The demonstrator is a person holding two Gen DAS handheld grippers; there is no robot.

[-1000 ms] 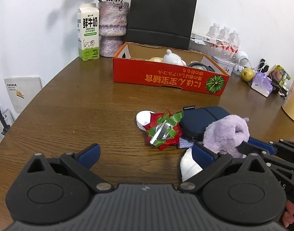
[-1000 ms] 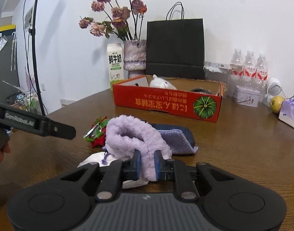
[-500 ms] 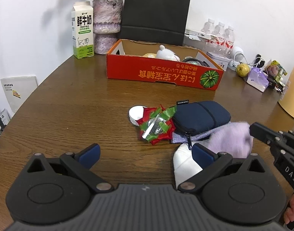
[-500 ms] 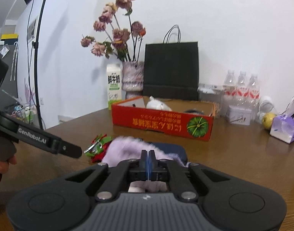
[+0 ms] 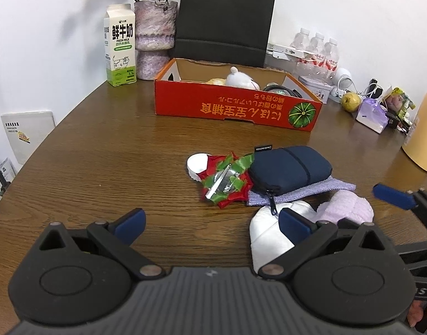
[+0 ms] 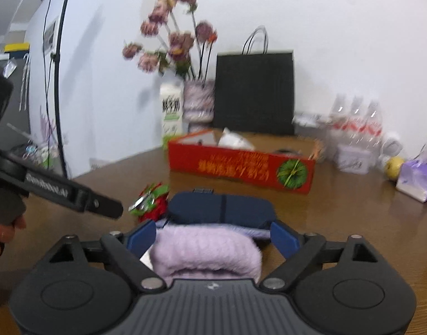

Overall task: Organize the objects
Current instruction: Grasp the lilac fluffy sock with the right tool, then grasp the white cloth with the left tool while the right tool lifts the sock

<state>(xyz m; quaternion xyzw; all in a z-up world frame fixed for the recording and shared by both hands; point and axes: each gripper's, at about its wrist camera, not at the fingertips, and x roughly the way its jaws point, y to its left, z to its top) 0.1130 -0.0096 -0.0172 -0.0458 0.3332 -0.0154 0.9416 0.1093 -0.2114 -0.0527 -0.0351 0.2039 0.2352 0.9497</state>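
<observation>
A lilac fuzzy piece [image 6: 207, 251] lies on the brown table between the fingers of my right gripper [image 6: 213, 234]. Its jaws are opening, and the blue pads stand a little off the piece on both sides. In the left wrist view the same piece [image 5: 344, 209] rests beside a white padded item [image 5: 266, 240], with one right finger [image 5: 392, 195] behind it. Just beyond lie a navy pouch [image 5: 288, 170] on a lilac cloth [image 5: 311, 189] and a red-and-green bow [image 5: 227, 181]. My left gripper [image 5: 210, 220] hovers open and holds nothing.
A red cardboard box [image 5: 235, 109] with a white plush and other items stands behind the pile. Along the wall are a milk carton [image 5: 119, 44], a vase [image 5: 154, 39], a black bag [image 5: 224, 19], water bottles [image 5: 316, 50], a pear [image 5: 350, 102] and a yellow container [image 5: 422, 134].
The right gripper was shut on the lilac fuzzy piece a second ago; now its jaws stand wide and the piece lies on the table between them. The left gripper stays open.
</observation>
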